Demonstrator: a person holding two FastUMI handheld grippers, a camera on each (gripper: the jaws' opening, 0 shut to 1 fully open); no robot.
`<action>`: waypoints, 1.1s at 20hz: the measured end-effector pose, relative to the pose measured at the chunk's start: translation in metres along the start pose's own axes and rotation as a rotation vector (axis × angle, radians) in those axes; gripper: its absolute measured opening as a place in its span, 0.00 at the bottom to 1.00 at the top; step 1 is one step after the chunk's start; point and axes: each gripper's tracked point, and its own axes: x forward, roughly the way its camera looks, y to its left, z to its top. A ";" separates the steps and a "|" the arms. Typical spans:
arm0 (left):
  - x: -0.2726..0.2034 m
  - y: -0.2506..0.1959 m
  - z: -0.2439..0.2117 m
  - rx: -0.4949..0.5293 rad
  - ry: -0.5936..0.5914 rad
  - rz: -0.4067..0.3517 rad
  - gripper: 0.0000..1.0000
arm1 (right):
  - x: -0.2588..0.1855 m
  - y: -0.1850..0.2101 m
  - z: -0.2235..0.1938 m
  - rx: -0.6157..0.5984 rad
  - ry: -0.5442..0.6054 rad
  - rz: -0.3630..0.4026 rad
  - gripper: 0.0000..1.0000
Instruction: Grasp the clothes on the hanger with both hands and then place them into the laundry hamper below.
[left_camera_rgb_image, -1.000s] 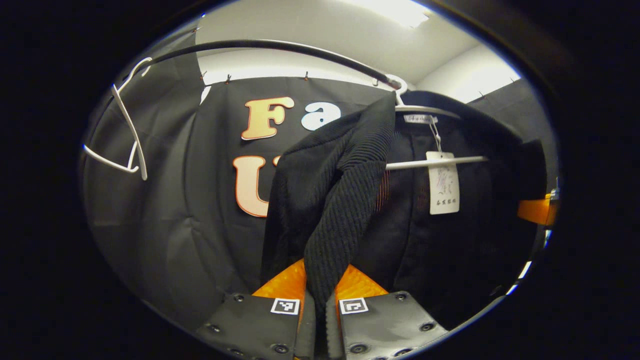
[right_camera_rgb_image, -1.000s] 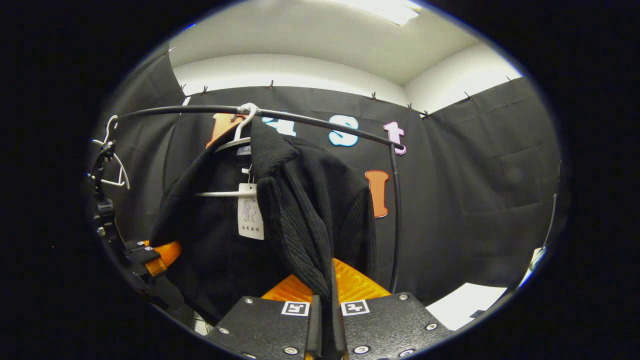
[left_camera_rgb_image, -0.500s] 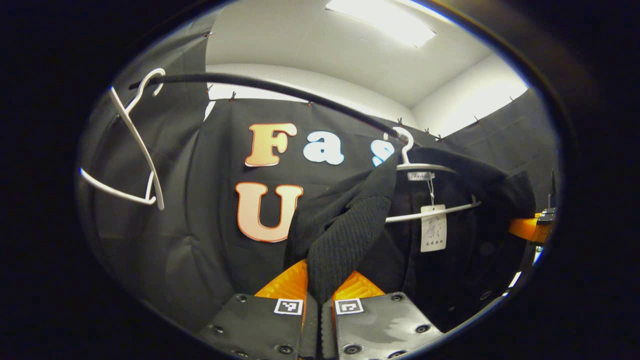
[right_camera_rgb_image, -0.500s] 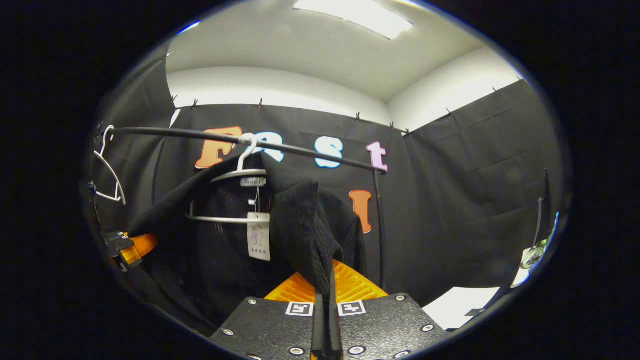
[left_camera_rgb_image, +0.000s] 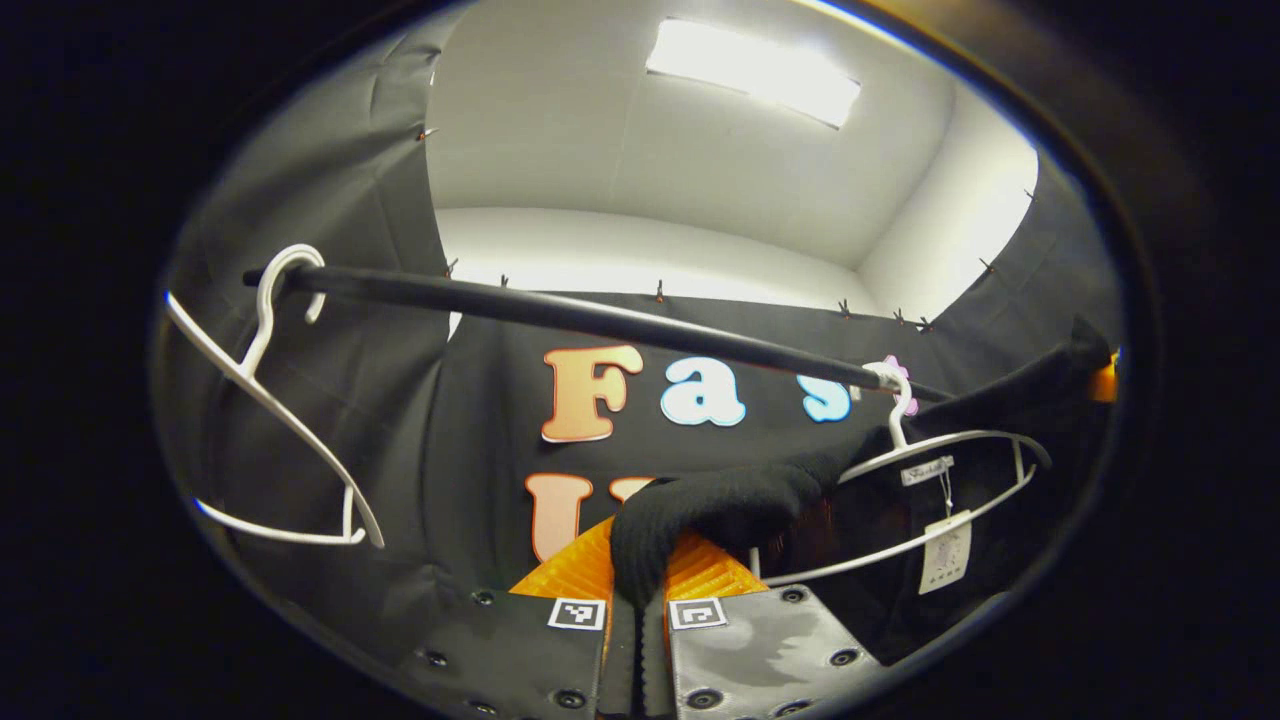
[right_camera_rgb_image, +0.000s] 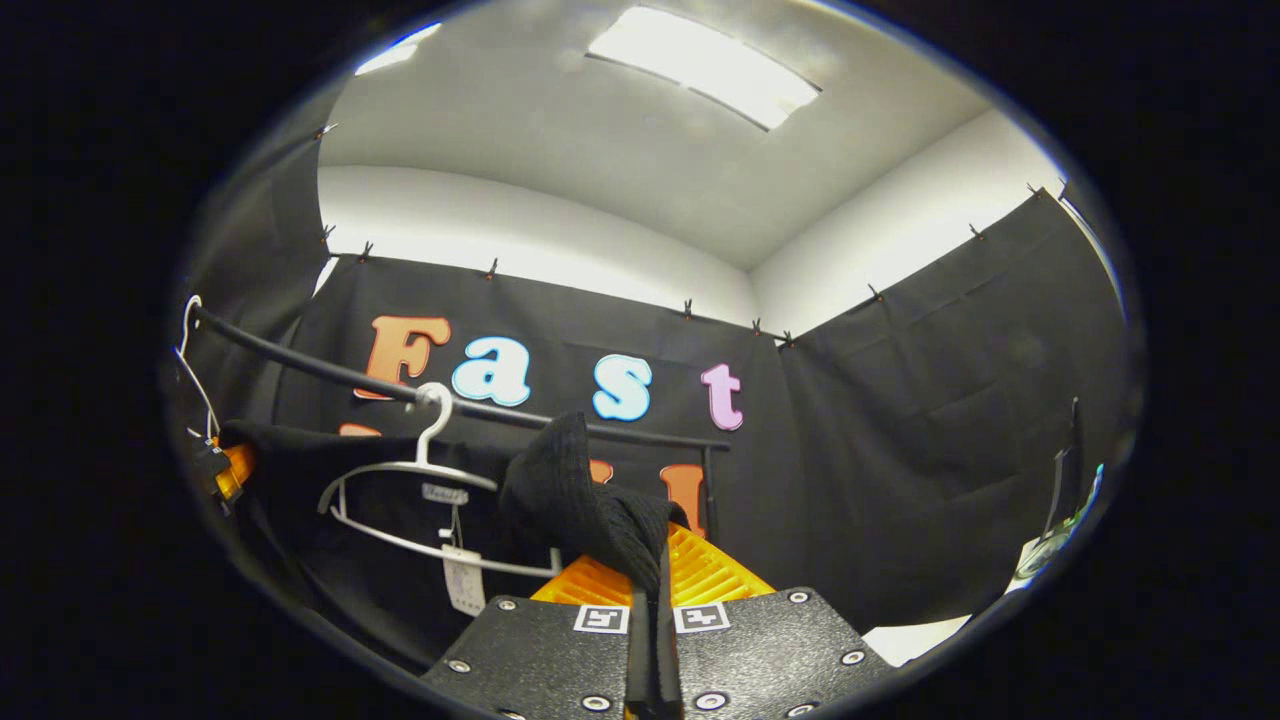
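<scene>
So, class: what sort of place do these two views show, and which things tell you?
Probably an indoor recording booth arranged like a wardrobe: black cloth walls, a black clothes rail carrying white hangers, a black knitted garment and a ceiling light panel.

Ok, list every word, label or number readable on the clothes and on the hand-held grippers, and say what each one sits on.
Neck label inside the black garment: print too small to read.
Hang tag dangling below that label: marks blurred, unreadable.
Square markers on the left hand-held gripper and on the right hand-held gripper: patterns, no text.
</scene>
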 end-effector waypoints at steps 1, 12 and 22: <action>0.007 0.002 0.004 0.003 -0.015 0.011 0.10 | 0.014 -0.009 0.008 -0.002 -0.008 -0.001 0.02; 0.053 0.020 -0.032 0.042 -0.012 0.119 0.10 | 0.108 -0.036 -0.072 -0.005 0.119 0.027 0.02; 0.066 0.023 -0.134 0.004 0.183 0.168 0.10 | 0.079 -0.010 -0.167 0.027 0.194 0.060 0.02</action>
